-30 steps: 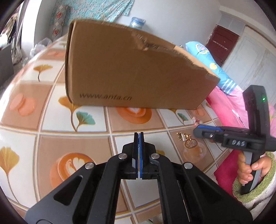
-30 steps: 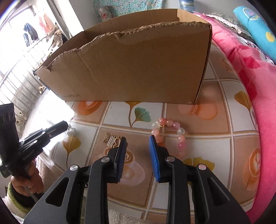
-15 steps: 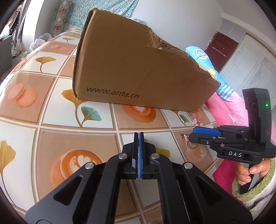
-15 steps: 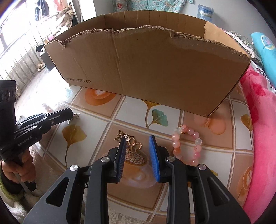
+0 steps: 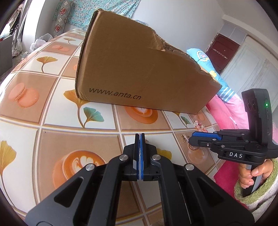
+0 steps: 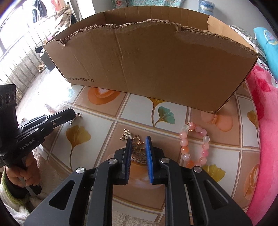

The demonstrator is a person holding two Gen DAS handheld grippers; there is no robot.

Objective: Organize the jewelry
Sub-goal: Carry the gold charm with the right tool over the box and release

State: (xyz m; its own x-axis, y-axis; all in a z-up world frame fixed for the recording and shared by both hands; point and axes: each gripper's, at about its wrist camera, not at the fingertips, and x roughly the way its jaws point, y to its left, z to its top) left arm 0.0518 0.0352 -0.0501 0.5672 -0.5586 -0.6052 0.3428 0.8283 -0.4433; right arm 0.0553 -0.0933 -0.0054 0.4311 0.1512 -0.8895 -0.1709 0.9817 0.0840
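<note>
My left gripper is shut on a small silver chain charm, which dangles from its tip above the table in the right wrist view. My right gripper is open, its jaws either side of a gold butterfly-and-bee pendant lying on the tablecloth. The pendant also shows in the left wrist view, under the right gripper. A pink bead bracelet lies to the pendant's right. An open cardboard box stands behind both; its inside is hidden.
The table wears a tiled cloth with ginkgo leaves and coffee cups. Pink bedding borders the table's right side. A blue bottle stands behind the box. A railing and window are at far left.
My right gripper has moved left and down, from by the bracelet to over the gold pendant. My left gripper stays shut and has shifted left relative to the box.
</note>
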